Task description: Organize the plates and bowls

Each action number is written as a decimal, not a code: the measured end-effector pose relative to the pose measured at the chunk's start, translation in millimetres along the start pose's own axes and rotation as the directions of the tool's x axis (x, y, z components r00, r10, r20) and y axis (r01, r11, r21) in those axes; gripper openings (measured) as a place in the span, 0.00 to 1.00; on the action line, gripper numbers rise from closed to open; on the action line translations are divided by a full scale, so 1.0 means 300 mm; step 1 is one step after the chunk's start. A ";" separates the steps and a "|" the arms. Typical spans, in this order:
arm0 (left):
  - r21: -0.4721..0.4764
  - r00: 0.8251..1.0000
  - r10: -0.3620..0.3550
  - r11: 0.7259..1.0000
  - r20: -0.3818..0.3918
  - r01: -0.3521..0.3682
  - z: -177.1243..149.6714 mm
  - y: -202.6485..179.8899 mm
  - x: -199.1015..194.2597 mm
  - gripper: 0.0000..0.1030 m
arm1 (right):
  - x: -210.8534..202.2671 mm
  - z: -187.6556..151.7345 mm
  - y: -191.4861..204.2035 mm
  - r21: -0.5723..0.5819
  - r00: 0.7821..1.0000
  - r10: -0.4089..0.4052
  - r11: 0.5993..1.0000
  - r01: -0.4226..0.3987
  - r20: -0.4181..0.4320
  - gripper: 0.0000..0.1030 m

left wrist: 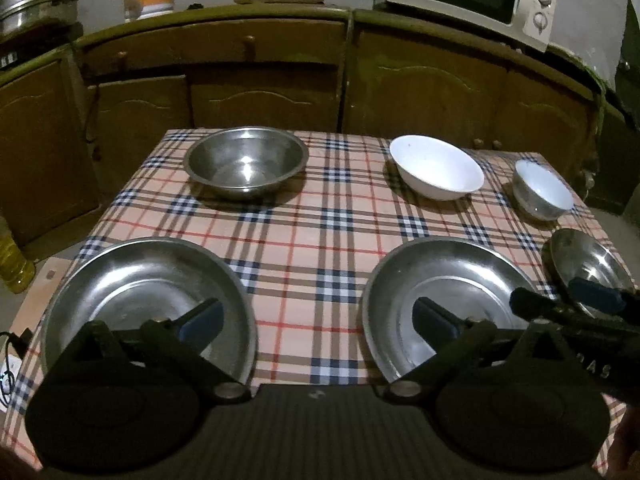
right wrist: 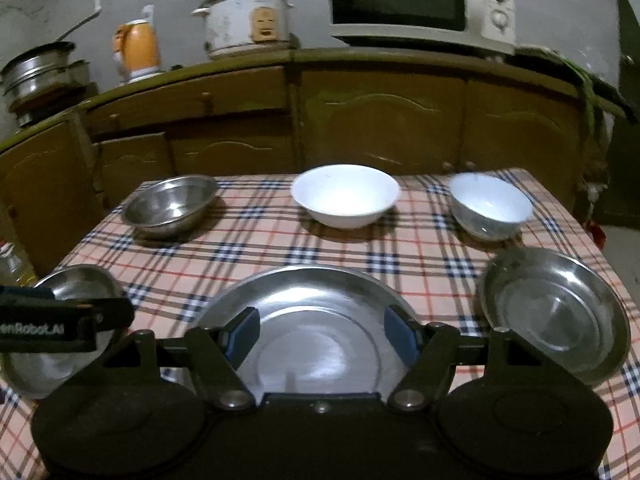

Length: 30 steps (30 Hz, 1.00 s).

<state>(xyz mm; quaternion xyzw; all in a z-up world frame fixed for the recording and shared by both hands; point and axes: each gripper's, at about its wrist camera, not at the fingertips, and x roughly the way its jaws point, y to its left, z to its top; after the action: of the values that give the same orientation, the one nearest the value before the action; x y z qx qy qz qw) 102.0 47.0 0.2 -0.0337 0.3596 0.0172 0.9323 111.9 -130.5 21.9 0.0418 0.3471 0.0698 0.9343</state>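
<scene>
A: Specify the dishware finishes.

B: The plate (right wrist: 320, 320) under the right claw (right wrist: 320, 338) is polished metal, as are the small plate (right wrist: 560, 312) to its right and the far-left bowl (right wrist: 170, 204). The two bowls (right wrist: 346, 194) (right wrist: 490, 204) ahead look like glossy white glazed ceramic.

A: And the remainder?

B: The tablecloth (right wrist: 420, 248) is smooth checked cloth. Claw pads (right wrist: 240, 338): matt blue, probably rubber. The cabinets (right wrist: 380, 128) beyond are dull brown wood.

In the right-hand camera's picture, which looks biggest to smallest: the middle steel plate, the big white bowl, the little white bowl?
1. Middle steel plate, though it lies nearest.
2. Big white bowl.
3. Little white bowl.
</scene>
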 end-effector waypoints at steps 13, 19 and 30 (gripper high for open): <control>-0.025 0.999 0.033 0.999 0.036 -0.032 -0.003 0.087 -0.083 1.00 | -0.040 0.011 0.131 -0.049 0.998 0.068 0.997 -0.067 0.019 0.79; -0.042 0.998 0.045 0.998 0.041 -0.043 -0.010 0.126 -0.101 1.00 | -0.048 0.011 0.183 -0.070 0.996 0.093 0.993 -0.092 0.015 0.79; -0.057 0.997 0.068 0.996 0.048 -0.065 -0.018 0.189 -0.120 1.00 | -0.043 0.006 0.276 -0.105 0.990 0.139 0.985 -0.139 -0.003 0.79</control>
<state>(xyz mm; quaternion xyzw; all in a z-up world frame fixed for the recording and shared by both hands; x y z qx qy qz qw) 68.6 102.9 17.6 -0.0469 0.3368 0.0588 0.9386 95.1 -51.1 42.1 0.0167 0.3370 0.1528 0.9289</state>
